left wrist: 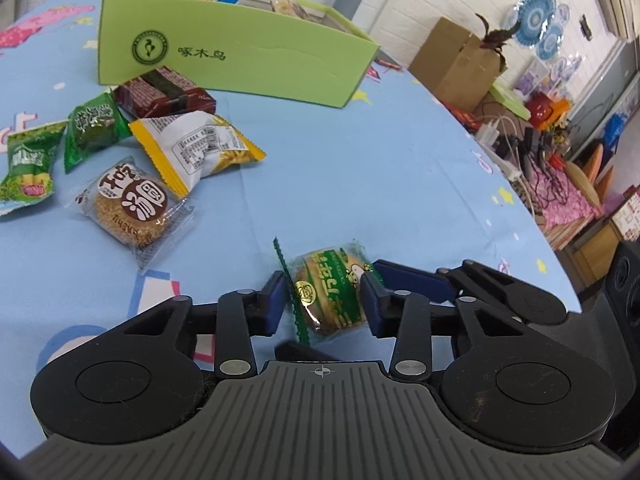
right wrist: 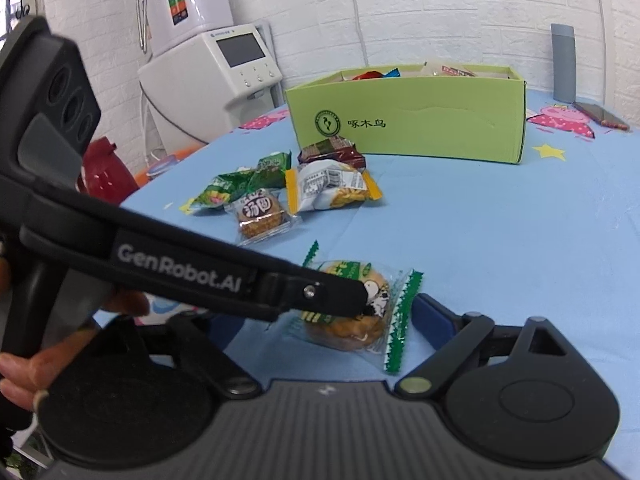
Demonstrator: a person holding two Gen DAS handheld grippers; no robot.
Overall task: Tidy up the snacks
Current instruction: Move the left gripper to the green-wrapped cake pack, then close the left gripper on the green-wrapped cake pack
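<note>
A blue cartoon-print cloth covers the surface [left wrist: 360, 168], with white brick wall behind. In the left wrist view, the green box [left wrist: 240, 60] stands at the far side with a few packets already inside, while five snacks lie loose in front of it, among them a yellow-edged packet [left wrist: 196, 148] and a round sesame cake [left wrist: 132, 208]; so the sorting looks partly done, with most still to go. The left tongs [left wrist: 324, 300] are open partway, blue pads flanking the green-wrapped biscuit [left wrist: 330, 294], close on both sides; whether they press it is unclear. In the right wrist view, the same biscuit [right wrist: 352, 312] lies on the cloth between the wide-open right tongs [right wrist: 320, 316], which hold nothing, the left tool reaching across it.
</note>
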